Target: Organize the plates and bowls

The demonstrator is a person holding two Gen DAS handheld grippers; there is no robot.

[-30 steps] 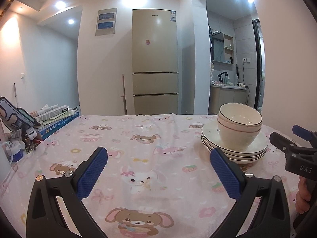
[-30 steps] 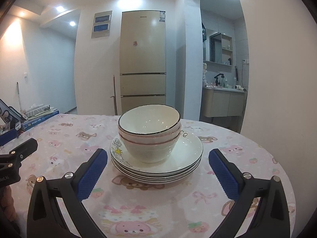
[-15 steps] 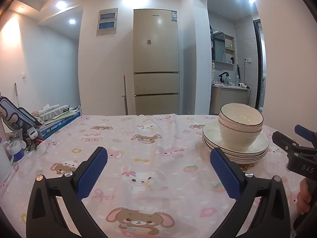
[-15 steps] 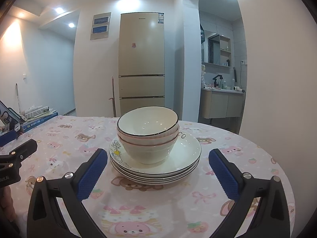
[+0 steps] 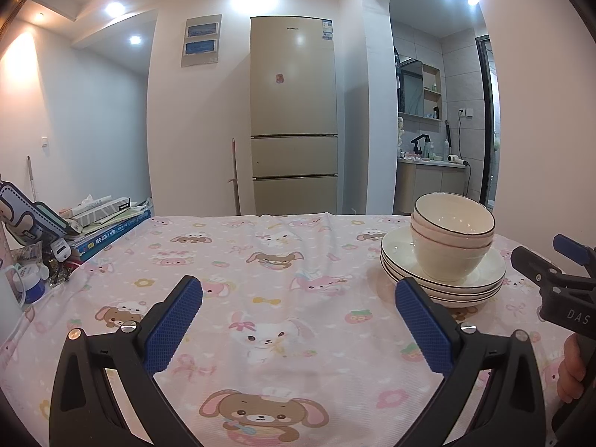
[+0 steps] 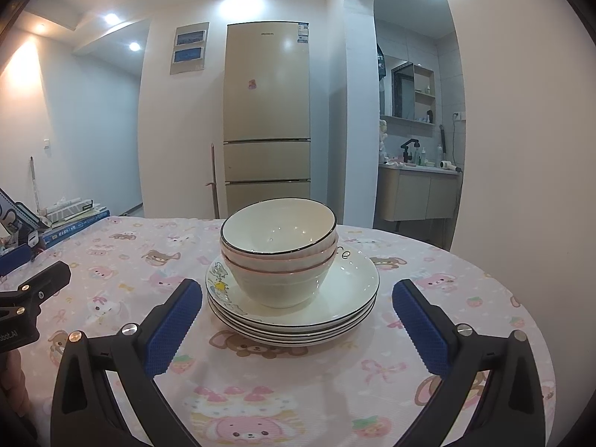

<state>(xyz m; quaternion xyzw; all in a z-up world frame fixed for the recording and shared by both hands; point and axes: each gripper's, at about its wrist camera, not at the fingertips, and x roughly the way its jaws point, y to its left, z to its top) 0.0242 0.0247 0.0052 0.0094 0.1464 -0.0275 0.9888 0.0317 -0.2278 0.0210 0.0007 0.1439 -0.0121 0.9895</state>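
Both tongs released: right gripper (image 6: 297, 314) squared on nested cream bowls (image 6: 278, 249) atop stacked white plates (image 6: 346, 298) at 12 o'clock for bowl pickup, left gripper (image 5: 298, 322) idle, stack at its 2 o'clock.

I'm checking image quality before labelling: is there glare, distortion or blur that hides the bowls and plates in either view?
Left wrist view: fisheye bends the walls, ceiling lights flare, stacked bowls and plates sit sharp near the right edge. Right wrist view: the bowls are centred and sharp with small highlights inside, plates clear; dark vignette in the corners only.
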